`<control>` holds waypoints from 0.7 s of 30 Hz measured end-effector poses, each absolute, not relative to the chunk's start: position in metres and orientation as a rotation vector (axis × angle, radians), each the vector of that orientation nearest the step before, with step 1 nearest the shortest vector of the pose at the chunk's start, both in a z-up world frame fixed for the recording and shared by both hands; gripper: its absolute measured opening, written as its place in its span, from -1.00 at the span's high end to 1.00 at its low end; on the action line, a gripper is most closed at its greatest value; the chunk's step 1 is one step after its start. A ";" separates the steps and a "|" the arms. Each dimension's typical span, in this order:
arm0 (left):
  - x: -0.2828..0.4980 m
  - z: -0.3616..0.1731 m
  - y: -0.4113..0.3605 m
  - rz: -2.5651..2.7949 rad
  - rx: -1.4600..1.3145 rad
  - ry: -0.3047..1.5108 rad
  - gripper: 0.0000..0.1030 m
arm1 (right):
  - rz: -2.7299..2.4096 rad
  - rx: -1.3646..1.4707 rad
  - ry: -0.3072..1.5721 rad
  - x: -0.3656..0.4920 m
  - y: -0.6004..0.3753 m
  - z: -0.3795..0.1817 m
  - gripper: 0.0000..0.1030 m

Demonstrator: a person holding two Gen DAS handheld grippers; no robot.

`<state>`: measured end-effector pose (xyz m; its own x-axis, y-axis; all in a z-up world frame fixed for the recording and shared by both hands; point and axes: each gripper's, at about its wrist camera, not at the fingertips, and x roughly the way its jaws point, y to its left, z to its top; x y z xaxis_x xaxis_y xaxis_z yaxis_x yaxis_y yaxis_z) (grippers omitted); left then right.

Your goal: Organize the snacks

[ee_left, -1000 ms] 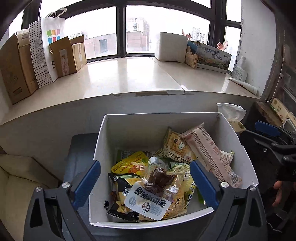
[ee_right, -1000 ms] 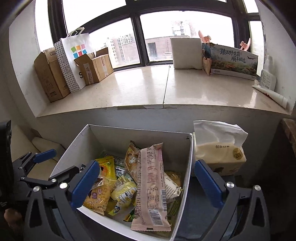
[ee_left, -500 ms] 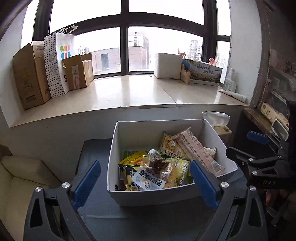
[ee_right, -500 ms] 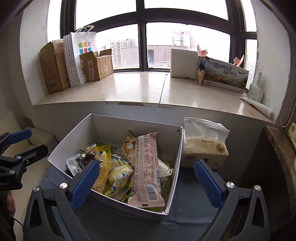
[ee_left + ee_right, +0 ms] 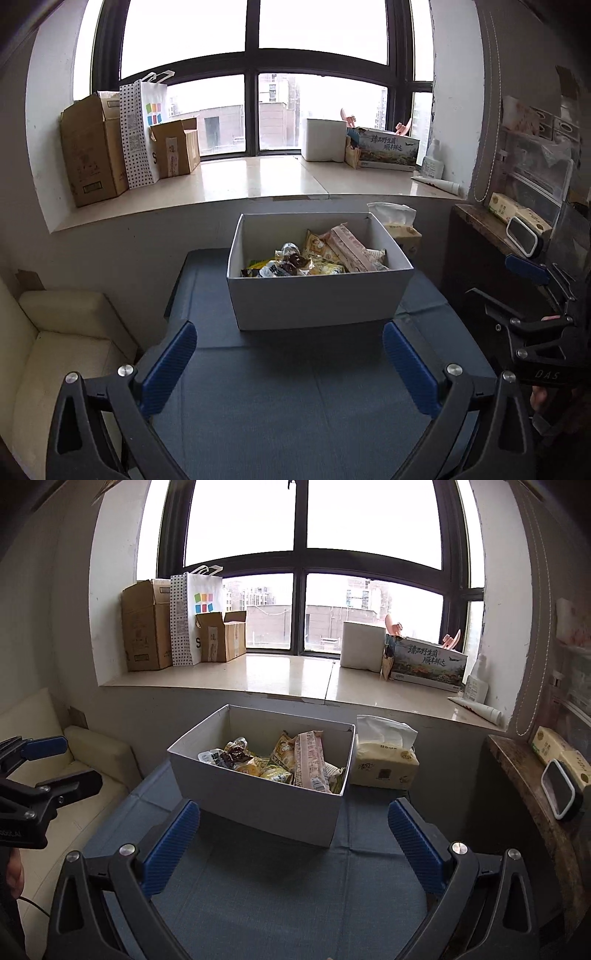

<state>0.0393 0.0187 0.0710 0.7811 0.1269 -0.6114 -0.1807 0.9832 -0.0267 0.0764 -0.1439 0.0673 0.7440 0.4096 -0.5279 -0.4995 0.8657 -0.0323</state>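
A white cardboard box [image 5: 317, 299] stands on a blue-covered table [image 5: 295, 398] and holds several snack packets [image 5: 314, 258], among them a long pink one [image 5: 312, 760]. The box also shows in the right wrist view [image 5: 258, 801]. My left gripper [image 5: 290, 363] is open and empty, held back from the box's near side. My right gripper [image 5: 291, 840] is open and empty, also back from the box, toward its right corner. The right gripper shows at the right edge of the left wrist view [image 5: 535, 314]; the left gripper shows at the left edge of the right wrist view [image 5: 37, 771].
A tissue pack [image 5: 386, 764] stands right of the box. A wide windowsill [image 5: 258, 181] behind holds cardboard boxes [image 5: 96, 155], a paper bag [image 5: 144, 133] and a printed carton [image 5: 388, 147]. A cream sofa [image 5: 48, 350] is at left, a dark side shelf [image 5: 535, 794] at right.
Both grippers have pulled back and away from over the box, so the box now looks smaller and farther. Both stay open and empty. The snacks have not moved.
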 end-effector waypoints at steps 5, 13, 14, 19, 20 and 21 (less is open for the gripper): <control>0.017 0.064 -0.008 0.162 -0.036 0.665 -1.00 | 0.539 -0.095 0.621 0.042 -0.157 0.045 -1.00; 0.010 0.064 -0.014 0.109 -0.085 0.667 -1.00 | 0.583 -0.044 0.636 0.031 -0.168 0.050 -1.00; 0.011 0.064 -0.013 0.109 -0.089 0.670 -1.00 | 0.583 -0.044 0.636 0.031 -0.168 0.050 -1.00; 0.013 0.061 -0.013 0.116 -0.089 0.682 -1.00 | 0.575 -0.052 0.654 0.032 -0.167 0.046 -1.00; 0.013 0.061 -0.013 0.117 -0.091 0.681 -1.00 | 0.576 -0.051 0.653 0.031 -0.167 0.046 -1.00; 0.012 0.062 -0.012 0.119 -0.092 0.680 -1.00 | 0.578 -0.050 0.652 0.031 -0.167 0.046 -1.00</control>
